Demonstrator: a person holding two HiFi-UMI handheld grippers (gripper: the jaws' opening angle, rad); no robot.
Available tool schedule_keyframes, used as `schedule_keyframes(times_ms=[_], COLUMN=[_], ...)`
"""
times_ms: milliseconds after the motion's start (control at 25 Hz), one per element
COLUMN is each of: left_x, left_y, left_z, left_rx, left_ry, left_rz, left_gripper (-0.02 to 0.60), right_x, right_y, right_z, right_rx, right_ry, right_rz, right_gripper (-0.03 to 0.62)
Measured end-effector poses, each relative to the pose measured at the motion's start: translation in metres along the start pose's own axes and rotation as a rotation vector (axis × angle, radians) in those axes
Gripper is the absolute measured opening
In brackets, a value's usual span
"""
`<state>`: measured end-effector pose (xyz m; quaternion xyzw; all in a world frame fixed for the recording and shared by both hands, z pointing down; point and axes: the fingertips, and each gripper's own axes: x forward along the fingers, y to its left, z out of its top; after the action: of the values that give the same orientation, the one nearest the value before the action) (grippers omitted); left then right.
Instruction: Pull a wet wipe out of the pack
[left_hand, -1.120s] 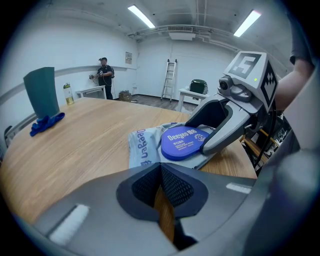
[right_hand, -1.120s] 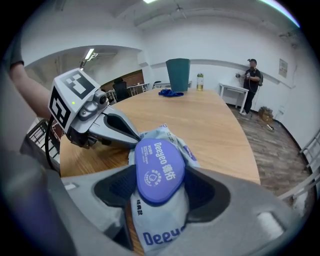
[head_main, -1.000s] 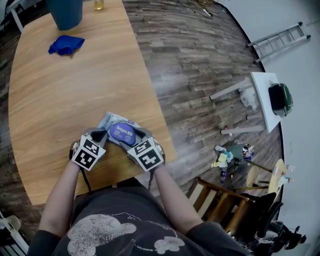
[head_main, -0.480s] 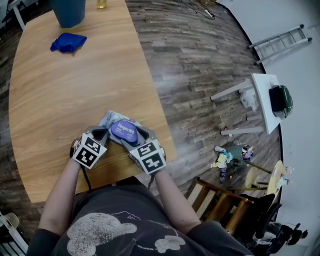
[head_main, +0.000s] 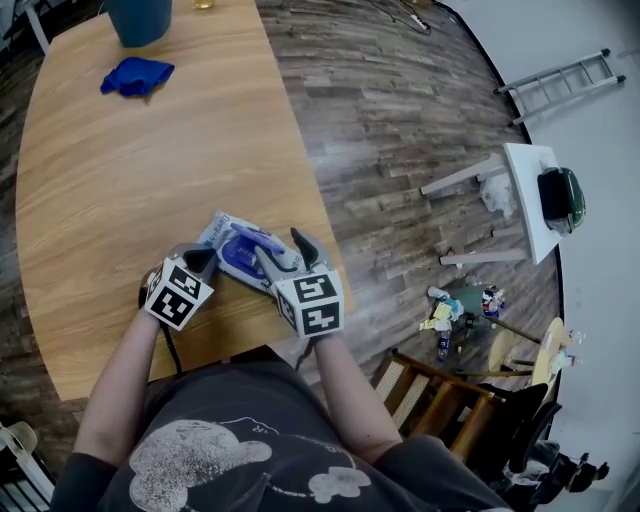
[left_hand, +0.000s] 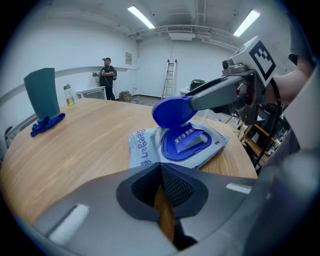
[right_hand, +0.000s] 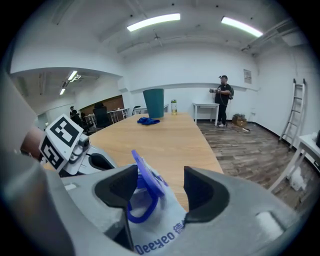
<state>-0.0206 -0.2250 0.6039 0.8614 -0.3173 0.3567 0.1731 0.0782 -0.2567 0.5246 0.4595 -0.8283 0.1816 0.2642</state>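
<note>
One wet wipe pack (head_main: 232, 252) lies flat on the wooden table (head_main: 150, 170), at its near right edge, just in front of the person working. Its one blue lid (head_main: 257, 242) stands tilted up off the opening; half a second ago it lay shut and flat on the pack.

There are two grippers. The right gripper (head_main: 283, 250) has its jaws apart, and the lid stands between them, against one jaw. Since the earlier frame it has pushed further over the pack. The left gripper (head_main: 200, 262) sits at the pack's left end with its jaws together and nothing in them.

The right gripper view shows the lid (right_hand: 145, 177) edge-on in that gap, which the head view cannot. The left gripper view shows the lid's inner face (left_hand: 172, 111), a blue strip across the open ring below it, and the pack (left_hand: 142, 147) lying clear beyond its own closed jaws.

At the table's far end are one blue cloth (head_main: 137, 76) and one teal container (head_main: 140, 18). One ladder (head_main: 565, 80) lies on the floor to the right. Both gripper views also catch one person (right_hand: 223, 100) standing far off, out of the head view.
</note>
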Motion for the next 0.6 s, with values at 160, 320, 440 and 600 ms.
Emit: schedule_keyframes(times_ms=[160, 320, 440, 600], left_x=[0.000, 0.001, 0.001, 0.001], left_y=[-0.001, 0.001, 0.003, 0.002], left_z=[0.002, 0.000, -0.001, 0.000], left_rx=[0.002, 0.002, 0.003, 0.015], left_ry=[-0.002, -0.004, -0.006, -0.013], left_rz=[0.004, 0.004, 0.006, 0.019], left_gripper=[0.018, 0.018, 0.018, 0.018], right_x=[0.006, 0.020, 0.032, 0.042], right_y=[-0.032, -0.048, -0.055, -0.056], right_z=[0.004, -0.001, -0.010, -0.020], right_rx=[0.000, 0.014, 0.033, -0.013], right_ry=[-0.020, 0.016, 0.059, 0.106], right_rz=[-0.102, -0.142, -0.154, -0.156], right_gripper=[0.227, 0.222, 0.222, 0.221])
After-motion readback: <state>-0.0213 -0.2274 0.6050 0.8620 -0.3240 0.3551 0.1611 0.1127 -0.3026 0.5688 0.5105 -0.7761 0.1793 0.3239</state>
